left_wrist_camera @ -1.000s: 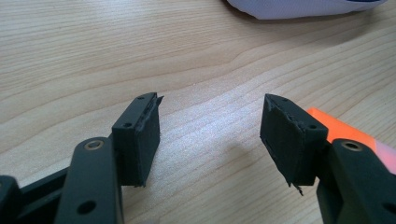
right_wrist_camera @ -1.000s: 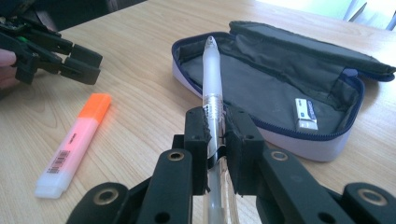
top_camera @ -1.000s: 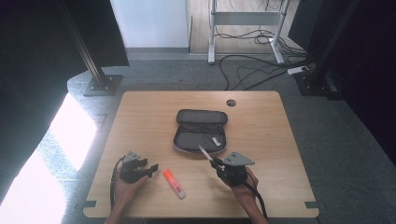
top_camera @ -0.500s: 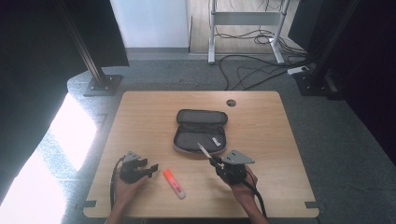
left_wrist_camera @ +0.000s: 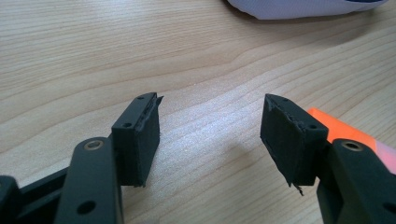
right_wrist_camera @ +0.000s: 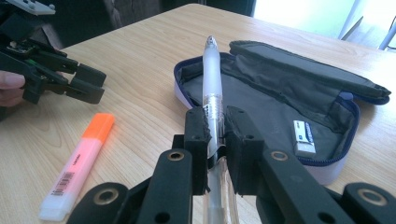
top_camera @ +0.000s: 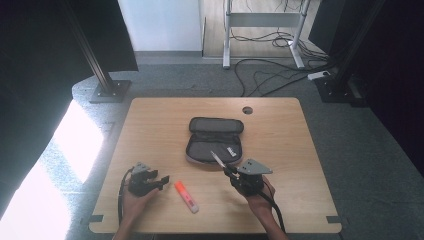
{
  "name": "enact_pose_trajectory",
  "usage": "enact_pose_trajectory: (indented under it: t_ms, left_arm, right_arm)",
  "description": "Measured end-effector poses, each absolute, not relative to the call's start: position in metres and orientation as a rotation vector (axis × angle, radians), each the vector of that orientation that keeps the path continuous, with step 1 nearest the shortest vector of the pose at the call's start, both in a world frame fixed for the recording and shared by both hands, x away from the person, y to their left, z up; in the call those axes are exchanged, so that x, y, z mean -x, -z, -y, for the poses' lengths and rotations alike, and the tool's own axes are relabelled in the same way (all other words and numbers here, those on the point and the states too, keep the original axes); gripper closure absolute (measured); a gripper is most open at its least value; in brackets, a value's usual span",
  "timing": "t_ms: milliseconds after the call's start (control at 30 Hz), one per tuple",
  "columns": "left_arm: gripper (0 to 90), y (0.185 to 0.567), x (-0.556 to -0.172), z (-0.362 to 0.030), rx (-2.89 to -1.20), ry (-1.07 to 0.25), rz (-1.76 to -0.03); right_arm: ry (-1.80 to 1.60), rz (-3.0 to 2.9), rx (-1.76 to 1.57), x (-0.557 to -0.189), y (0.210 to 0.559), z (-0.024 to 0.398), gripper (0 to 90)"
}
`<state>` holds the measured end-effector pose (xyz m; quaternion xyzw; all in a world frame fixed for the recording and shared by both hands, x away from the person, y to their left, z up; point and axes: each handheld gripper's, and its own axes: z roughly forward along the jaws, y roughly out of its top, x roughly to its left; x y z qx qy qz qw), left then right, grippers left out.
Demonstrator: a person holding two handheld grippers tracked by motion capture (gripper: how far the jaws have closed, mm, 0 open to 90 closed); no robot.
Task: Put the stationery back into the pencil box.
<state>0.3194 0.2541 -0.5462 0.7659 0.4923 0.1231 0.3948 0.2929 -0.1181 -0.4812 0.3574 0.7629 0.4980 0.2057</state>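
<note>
Wooden tabletop (top_camera: 150, 120), and lying mid-way across it an open dark pencil case (top_camera: 215, 140) with its lid flap folded toward the far edge and a small white eraser (right_wrist_camera: 303, 137) inside. Nearer the person, between the two hands, an orange-capped highlighter (top_camera: 186, 196) lies flat, long axis slanting from upper left to lower right in the high view.

Right gripper (right_wrist_camera: 215, 123): jaws nearly closed, clamped on a clear pen (right_wrist_camera: 211, 79). The pen's long axis runs straight out along the jaws, its tip aimed over the near rim of the case and hanging just above the open compartment. So the case lies directly ahead of that hand, close by; a short push forward and down looks like all it needs to drop the pen in.

Left gripper (left_wrist_camera: 210, 135): jaws wide apart, nothing between them, low over bare wood. The highlighter's orange end sits just beside its right jaw, so this hand is the nearer one to it.
</note>
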Motion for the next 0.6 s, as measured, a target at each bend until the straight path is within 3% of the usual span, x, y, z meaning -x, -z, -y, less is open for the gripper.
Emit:
enact_pose_trajectory:
  t_ms: [600]
  left_arm:
    - [37.8, 0.546, -0.319, -0.255, -1.939, -0.311, -1.248]
  right_arm:
    - [-1.397, -2.127, -0.991, -0.305, 0.478, 0.112, 78.8]
